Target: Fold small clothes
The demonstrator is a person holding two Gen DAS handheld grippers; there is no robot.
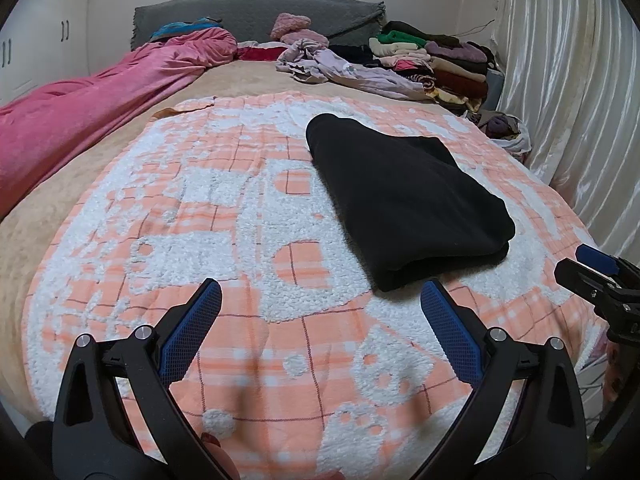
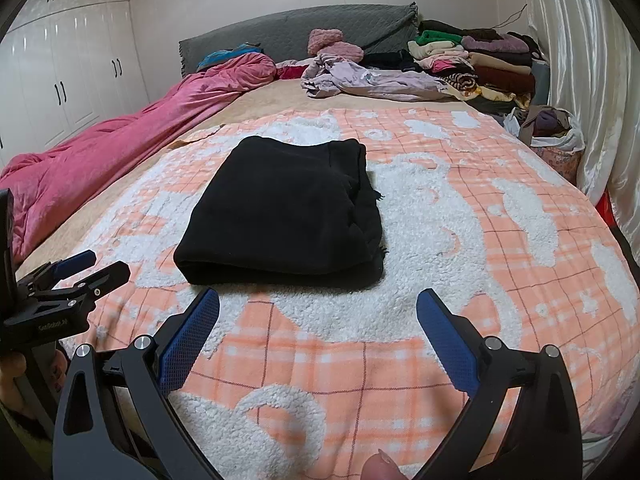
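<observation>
left tongs [image 1: 320, 292] apart | right tongs [image 2: 318, 300] apart (empty) | black garment [image 2: 280, 212] — folded, on blanket [image 2: 460, 240]

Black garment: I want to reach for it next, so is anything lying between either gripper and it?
Nothing visible. Only bare orange-and-white blanket separates the folded black garment from the open right gripper and the open left gripper. The crumpled clothes and pink duvet lie beyond or aside.

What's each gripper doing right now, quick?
Left gripper: open, holding nothing.
Right gripper: open, holding nothing; the folded black garment lies just ahead of it.
</observation>
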